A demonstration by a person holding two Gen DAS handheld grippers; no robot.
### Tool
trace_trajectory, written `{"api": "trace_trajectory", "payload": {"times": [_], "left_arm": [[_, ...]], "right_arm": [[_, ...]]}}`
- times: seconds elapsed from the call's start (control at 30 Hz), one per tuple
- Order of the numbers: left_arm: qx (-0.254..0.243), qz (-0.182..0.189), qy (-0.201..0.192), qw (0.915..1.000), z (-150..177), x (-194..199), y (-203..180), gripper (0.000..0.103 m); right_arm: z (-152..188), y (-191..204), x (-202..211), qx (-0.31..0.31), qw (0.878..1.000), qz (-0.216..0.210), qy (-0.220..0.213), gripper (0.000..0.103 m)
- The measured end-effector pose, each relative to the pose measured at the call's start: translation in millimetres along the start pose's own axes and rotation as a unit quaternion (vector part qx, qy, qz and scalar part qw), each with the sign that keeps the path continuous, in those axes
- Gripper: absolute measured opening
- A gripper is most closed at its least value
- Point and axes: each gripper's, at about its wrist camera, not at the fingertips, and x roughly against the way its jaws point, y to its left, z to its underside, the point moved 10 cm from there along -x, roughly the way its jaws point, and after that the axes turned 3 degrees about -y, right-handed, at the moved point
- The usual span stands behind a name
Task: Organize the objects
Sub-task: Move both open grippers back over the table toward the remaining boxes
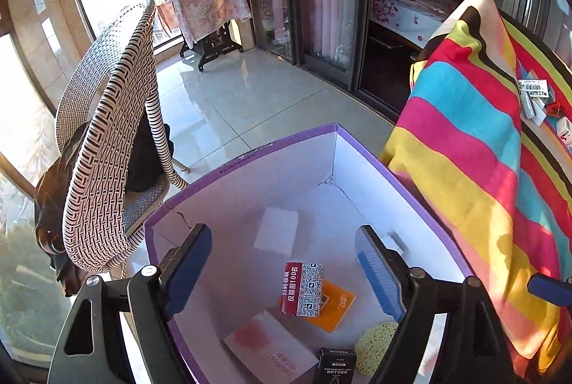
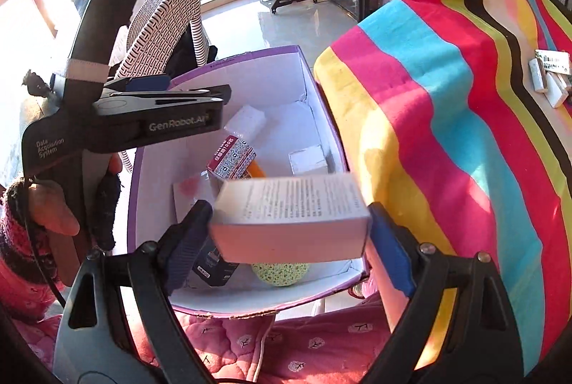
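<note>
Two grippers over one purple-rimmed box [image 1: 250,155], white inside. Your right gripper [image 2: 291,227] is clamped on a white carton with printed text [image 2: 293,216], pads on both short ends, carton level and held above the near part of the box.

Your left gripper [image 1: 282,262] stands wide with nothing between the pads. A red-and-white QR-code pack [image 1: 302,289] sits below that gap, tilted, apart from both fingers and overlapping an orange packet [image 1: 336,309]; can't tell whether it's resting or mid-air.

Also in the box: a white block [image 1: 277,230] near the far wall, a flat white card with a pink print [image 1: 270,352], a yellow-green sponge [image 1: 375,344] at the near edge, a dark box [image 1: 336,364] beside the sponge, and a small white carton [image 2: 308,160] against the right wall.

The box sits just beside a striped cloth [image 2: 447,119] draped over a raised surface on its right. Small white items and a barcode label [image 2: 552,62] lie on top of that cloth, well apart from the box. A woven chair [image 1: 111,155] stands left of the box. Pink quilted fabric [image 2: 286,348] lies below its near edge.
</note>
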Motion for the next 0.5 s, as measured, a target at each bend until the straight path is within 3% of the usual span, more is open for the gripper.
{"api": "trace_trajectory", "payload": {"times": [0.1,0.23,0.37,0.5], "left_arm": [[-0.007,-0.007,0.009,0.9999,-1,-4,-8,0.084],[-0.018,0.031,0.007,0.9993,-9,3,-44,0.084],[-0.067,0.099,-0.018,0.9926,-23,20,-114,0.084],[-0.127,0.169,-0.023,0.9772,-30,29,-208,0.086]], "right_arm": [[-1,-7,8,-0.017,1.0,-0.015,-0.014,0.09],[-6,-12,22,-0.006,0.999,-0.022,-0.039,0.09],[-8,-53,41,-0.017,0.998,0.029,-0.06,0.09],[0,-142,69,-0.089,0.988,0.105,-0.062,0.09]]}}
